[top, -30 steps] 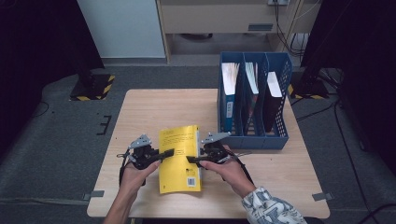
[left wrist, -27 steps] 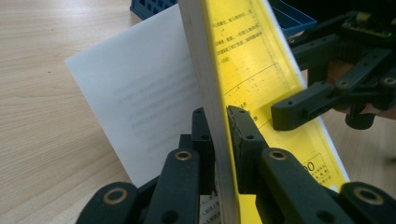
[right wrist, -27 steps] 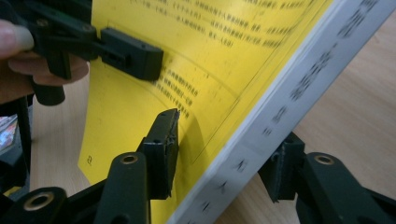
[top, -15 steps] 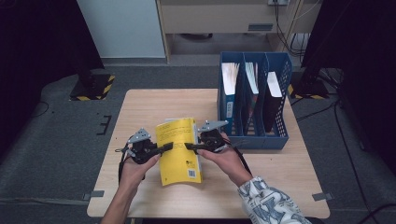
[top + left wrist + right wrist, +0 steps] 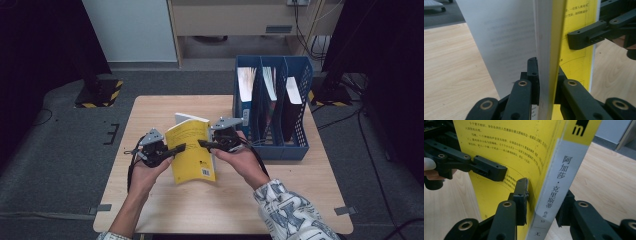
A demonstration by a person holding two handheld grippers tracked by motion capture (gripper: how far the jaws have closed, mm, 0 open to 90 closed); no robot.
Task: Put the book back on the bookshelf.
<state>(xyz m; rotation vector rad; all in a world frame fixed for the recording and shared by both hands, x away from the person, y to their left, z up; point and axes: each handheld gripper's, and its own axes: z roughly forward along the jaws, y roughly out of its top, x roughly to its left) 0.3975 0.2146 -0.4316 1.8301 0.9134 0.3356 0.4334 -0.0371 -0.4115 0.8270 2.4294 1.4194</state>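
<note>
A yellow paperback [image 5: 192, 150] is held up off the wooden table [image 5: 165, 210], almost upright, between both grippers. My left gripper [image 5: 179, 148] is shut on its page edge; in the left gripper view the jaws [image 5: 546, 80] pinch the white pages and yellow cover [image 5: 576, 57]. My right gripper [image 5: 202, 144] has just been closing its jaws on the spine side. In the right gripper view its pads [image 5: 542, 202] sit against the cover [image 5: 506, 145] and the white spine [image 5: 559, 185]. Each gripper view shows the other gripper's jaw on the cover.
A blue file rack [image 5: 272, 117] with several upright books and folders stands at the table's right, close behind my right hand. Bare wood lies to the left and along the front edge. Dark floor surrounds the table.
The book lay flat on the table and now stands tilted up off it. Both hands have risen with it and drawn closer together.
</note>
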